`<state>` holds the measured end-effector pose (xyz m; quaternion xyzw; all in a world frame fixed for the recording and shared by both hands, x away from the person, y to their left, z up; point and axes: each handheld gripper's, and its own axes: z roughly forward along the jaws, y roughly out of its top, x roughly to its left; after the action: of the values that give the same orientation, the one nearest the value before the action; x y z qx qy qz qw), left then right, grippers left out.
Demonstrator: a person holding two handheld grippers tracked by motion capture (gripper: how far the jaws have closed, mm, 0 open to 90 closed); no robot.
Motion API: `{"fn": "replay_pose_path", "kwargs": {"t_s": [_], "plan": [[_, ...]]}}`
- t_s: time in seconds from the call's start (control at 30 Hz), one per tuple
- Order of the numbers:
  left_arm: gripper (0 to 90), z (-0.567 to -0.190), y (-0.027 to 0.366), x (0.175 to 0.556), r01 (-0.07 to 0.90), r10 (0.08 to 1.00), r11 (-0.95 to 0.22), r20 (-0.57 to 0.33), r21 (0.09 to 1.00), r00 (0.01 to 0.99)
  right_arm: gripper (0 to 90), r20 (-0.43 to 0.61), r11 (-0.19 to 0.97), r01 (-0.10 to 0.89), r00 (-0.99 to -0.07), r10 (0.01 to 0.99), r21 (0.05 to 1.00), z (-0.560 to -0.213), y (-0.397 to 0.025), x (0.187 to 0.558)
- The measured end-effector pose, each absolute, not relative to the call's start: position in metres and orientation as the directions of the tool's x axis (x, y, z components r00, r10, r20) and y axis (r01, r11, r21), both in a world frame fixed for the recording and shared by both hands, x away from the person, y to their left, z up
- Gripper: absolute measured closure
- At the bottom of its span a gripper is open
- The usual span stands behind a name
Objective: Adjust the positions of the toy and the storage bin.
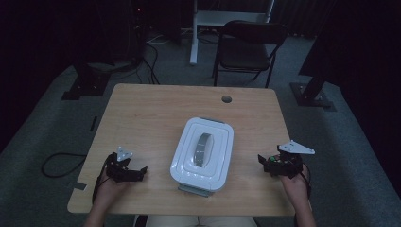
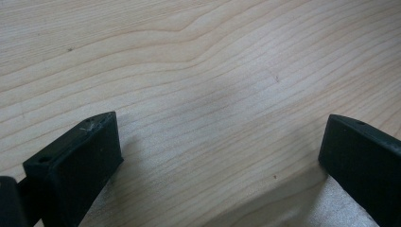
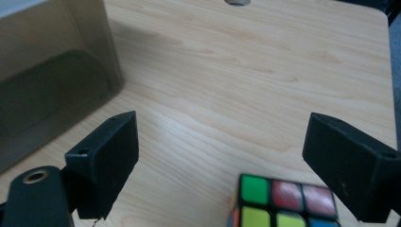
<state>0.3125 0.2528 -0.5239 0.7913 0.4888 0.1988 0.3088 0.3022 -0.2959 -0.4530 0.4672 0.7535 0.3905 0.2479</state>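
Note:
A white lidded container with a grey handle on top lies in the middle of the wooden table. My left gripper rests near the table's front left, pointing toward the container. Its jaws stand wide open over bare wood in the left gripper view. At the front right, my right gripper is open too. A colour puzzle cube lies on the table low between its jaws, untouched by either. The container's side wall rises at the left of that view.
A round cable hole sits near the table's far edge. A black folding chair stands beyond the table. The table's right edge runs close by the right gripper. Cables lie on the grey floor at left.

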Motion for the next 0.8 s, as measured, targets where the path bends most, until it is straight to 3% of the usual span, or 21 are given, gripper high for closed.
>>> {"fn": "replay_pose_path", "kwargs": {"t_s": [0.1, 0.37, 0.5, 0.8], "plan": [[0.6, -0.524, 0.253, 0.313, 0.651, 0.896, -0.332, 0.013, 0.683, 0.443, 12.3, 0.012, 0.26, 0.487, -0.487, 0.873, 0.834, -0.452, -0.29, 0.303], [0.6, -0.524, 0.253, 0.313, 0.651, 0.896, -0.332, 0.013, 0.683, 0.444, 12.8, -0.054, 0.364, 0.395, -0.612, 0.789, 0.843, -0.465, -0.262, 0.302], [0.6, -0.524, 0.253, 0.313, 0.649, 0.895, -0.334, 0.012, 0.683, 0.446, 13.4, -0.005, 0.339, 0.381, -0.658, 0.753, 0.86, -0.474, -0.256, 0.303], [0.6, -0.524, 0.254, 0.312, 0.646, 0.89, -0.34, 0.012, 0.684, 0.456, 12.5, 0.05, 0.4, 0.398, -0.758, 0.65, 0.825, -0.506, -0.242, 0.309]]}}
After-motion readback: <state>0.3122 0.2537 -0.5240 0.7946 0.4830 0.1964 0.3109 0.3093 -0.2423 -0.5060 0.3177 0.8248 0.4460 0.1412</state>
